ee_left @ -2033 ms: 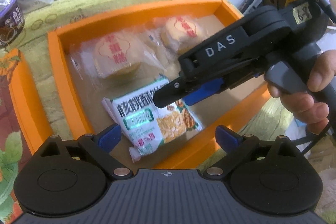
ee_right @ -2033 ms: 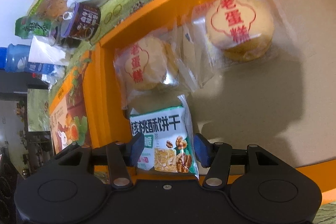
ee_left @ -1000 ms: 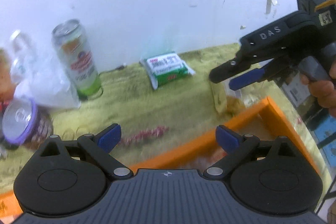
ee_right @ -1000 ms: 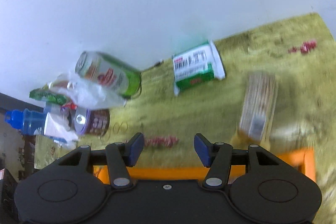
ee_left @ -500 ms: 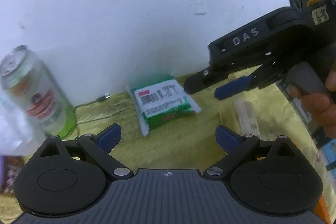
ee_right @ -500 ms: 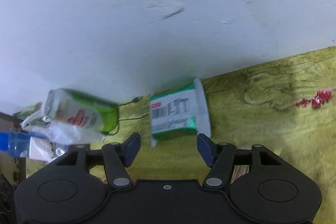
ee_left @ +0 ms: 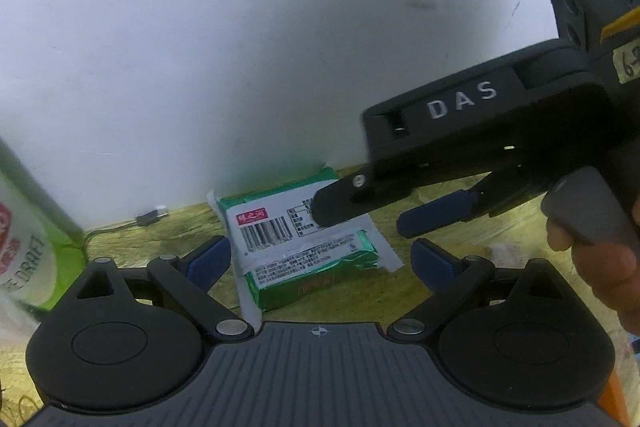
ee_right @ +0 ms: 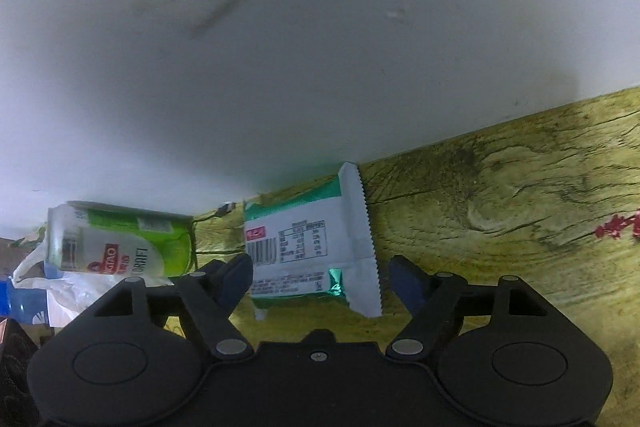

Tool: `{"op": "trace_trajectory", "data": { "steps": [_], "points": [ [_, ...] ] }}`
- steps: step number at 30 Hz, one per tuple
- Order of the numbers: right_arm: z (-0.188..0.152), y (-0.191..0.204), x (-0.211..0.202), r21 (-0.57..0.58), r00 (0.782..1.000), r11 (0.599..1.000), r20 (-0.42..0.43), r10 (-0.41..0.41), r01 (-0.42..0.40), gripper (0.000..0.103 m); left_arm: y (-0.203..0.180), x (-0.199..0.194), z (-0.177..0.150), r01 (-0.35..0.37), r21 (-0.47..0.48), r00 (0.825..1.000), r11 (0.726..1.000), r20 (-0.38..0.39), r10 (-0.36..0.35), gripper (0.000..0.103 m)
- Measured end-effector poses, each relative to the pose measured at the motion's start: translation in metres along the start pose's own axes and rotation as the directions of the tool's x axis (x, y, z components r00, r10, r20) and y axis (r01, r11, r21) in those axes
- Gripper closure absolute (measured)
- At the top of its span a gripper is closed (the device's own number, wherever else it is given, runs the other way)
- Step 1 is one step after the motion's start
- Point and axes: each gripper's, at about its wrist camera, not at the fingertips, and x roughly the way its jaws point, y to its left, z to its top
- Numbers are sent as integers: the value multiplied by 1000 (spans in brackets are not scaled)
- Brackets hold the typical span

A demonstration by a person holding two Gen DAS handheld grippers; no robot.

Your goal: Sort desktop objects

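Against wall: green foil snack packet (ee_right: 304,255), so I'm coming in from the front.
Right gripper (ee_right: 320,277): just been spreading, packet between, untouched.
Left gripper (ee_left: 320,259): fingers apart, nothing held.

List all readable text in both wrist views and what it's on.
"DAS": side of the right gripper, left wrist view.
"DRAFT": green can; the brand above it is cut off.
"6-": white sticker on that gripper's body, rest cropped.
Green snack packet: barcode, red label and table print too small to read.
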Motion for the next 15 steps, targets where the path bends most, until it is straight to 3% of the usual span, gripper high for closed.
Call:
{"op": "trace_trajectory", "data": {
  "steps": [10,15],
  "points": [
    [-3,-9,15,55,994,994,-49,94,-91,21,-11,13,-5,1,72,1000,997,-4,-1,4],
    [-12,-18,5,113,977,973,-43,209,-203,22,-17,11,-8,53,104,999,993,-9,-53,4]
  ]
}}
